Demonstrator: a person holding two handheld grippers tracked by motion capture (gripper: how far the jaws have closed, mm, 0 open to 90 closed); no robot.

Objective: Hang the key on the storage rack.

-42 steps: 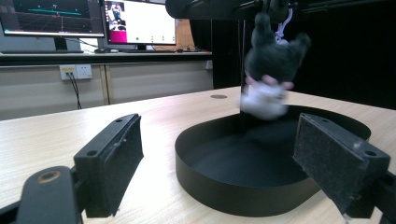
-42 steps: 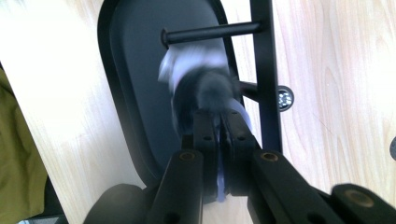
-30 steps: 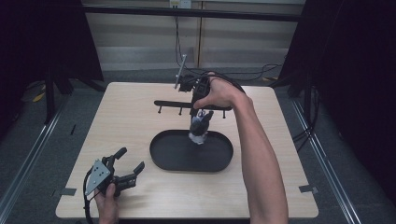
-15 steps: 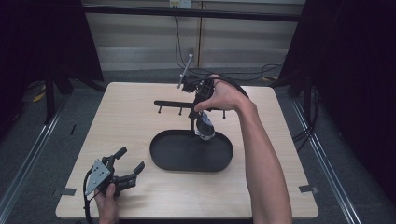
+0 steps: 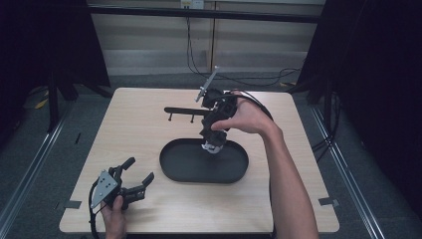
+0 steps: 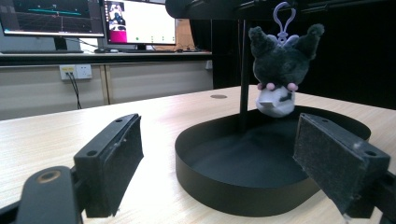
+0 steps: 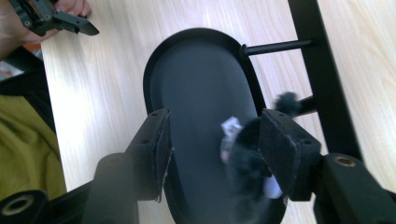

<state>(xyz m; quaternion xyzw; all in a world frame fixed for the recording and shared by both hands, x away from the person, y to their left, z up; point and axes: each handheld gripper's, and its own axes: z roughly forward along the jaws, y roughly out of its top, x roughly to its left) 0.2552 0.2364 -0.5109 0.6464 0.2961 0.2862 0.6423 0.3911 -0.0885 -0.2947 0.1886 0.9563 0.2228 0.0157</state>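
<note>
High view. Pale wooden counter [image 5: 149, 129], carrying a black oval tray [image 5: 184, 172] near its middle and, behind that, a black rack [image 5: 181, 110] with short pegs, seemingly meant for hanging small things. The right claw [image 5: 213, 144] points down over the far end of the tray, the hand [image 5: 246, 117] gripping it from above. A small plush keychain [image 5: 215, 147] shows pale just under it, above the tray. Whether the claw bears on the toy cannot be told from here. The left claw [image 5: 137, 177] rests low on the near left part of the counter, well apart from the tray, jaws spread and empty; it looks parked out of the way while the other hand works.

Left gripper view. The left claw [image 6: 219, 158] has both pads wide apart with nothing between them, aimed level at the tray [image 6: 210, 186]. Beyond it the plush keychain [image 6: 280, 74] hangs clear above the tray floor: dark furry body, white face turned downward, pink dots, lilac clip [image 6: 283, 16] at the top reaching up to the rack's bar. I judge it to be hooked there.

Right gripper view. The right claw [image 7: 215, 149] looks straight down on the tray [image 7: 196, 79]; its jaws stand apart. The plush keychain [image 7: 247, 163], blurred, lies just beside the right-hand pad; contact is uncertain, and no clamp is evident.
</note>
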